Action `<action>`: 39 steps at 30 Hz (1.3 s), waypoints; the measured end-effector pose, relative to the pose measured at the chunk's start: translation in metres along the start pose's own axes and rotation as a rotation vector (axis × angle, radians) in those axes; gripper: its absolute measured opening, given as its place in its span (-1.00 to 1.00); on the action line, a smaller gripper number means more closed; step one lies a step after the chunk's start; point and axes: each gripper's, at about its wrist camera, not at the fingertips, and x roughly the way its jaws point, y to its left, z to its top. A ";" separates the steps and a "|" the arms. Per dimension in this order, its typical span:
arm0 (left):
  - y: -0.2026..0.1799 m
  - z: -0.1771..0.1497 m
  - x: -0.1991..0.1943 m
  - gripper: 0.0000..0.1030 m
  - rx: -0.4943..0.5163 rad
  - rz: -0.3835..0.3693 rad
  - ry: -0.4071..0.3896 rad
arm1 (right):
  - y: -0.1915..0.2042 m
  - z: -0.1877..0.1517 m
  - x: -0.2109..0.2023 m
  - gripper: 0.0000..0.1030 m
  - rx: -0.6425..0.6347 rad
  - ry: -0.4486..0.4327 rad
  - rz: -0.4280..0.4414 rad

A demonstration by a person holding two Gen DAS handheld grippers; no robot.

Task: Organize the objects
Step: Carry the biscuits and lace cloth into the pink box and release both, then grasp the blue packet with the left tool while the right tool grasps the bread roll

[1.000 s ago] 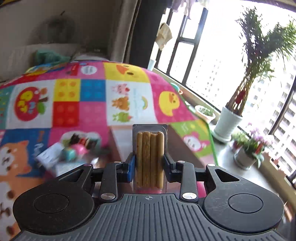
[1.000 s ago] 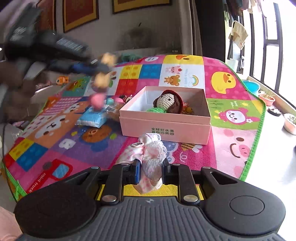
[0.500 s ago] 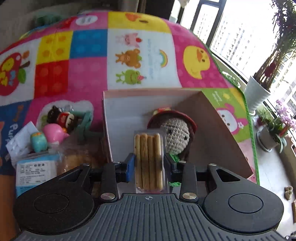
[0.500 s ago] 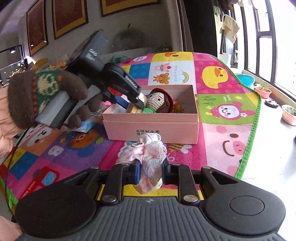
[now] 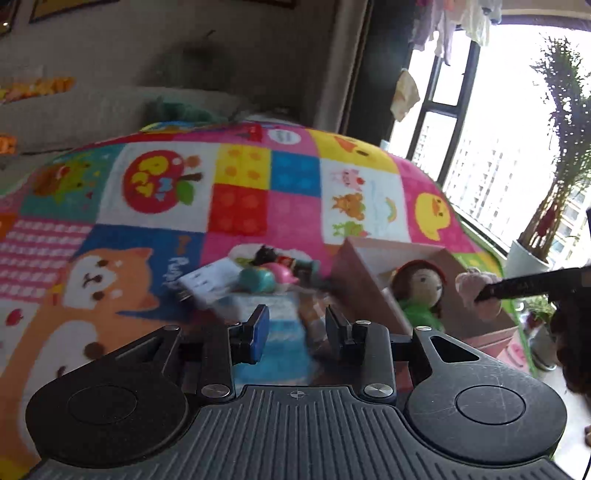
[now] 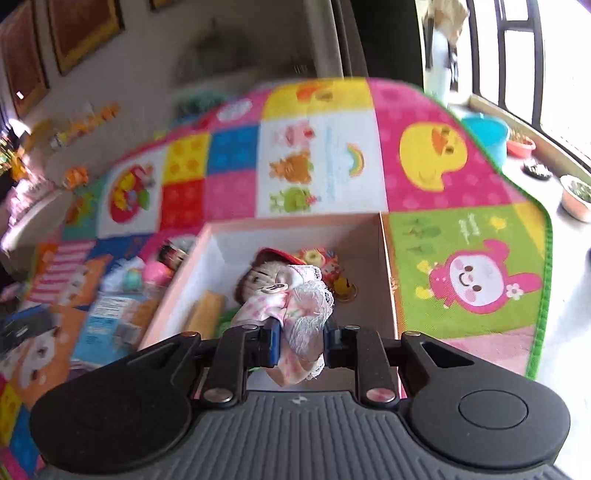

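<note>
Bright patchwork play mat (image 5: 295, 184) covering the floor, pale wall (image 6: 221, 48) behind with framed pictures (image 6: 85, 29), dark-framed window (image 5: 461, 129) at the mat's right edge, daylight pouring in, potted plant (image 5: 554, 184) on the sill

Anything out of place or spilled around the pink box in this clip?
Nothing spilled or damaged. The pink box sits upright holding a crochet doll and a biscuit pack. Small toys and packets lie loose on the mat beside it, not yet packed.

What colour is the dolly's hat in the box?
Red. The doll's hat shows best in the left wrist view.
</note>
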 end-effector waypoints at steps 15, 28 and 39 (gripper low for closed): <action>0.029 -0.008 0.027 -0.29 -0.071 -0.049 0.004 | 0.026 -0.018 0.030 0.32 -0.113 0.121 -0.178; 0.006 -0.005 0.116 0.24 0.069 0.066 0.212 | 0.042 -0.041 -0.044 0.58 -0.182 -0.062 -0.106; 0.068 -0.044 0.035 0.12 -0.068 0.064 0.149 | 0.087 -0.032 -0.043 0.58 -0.216 -0.089 0.014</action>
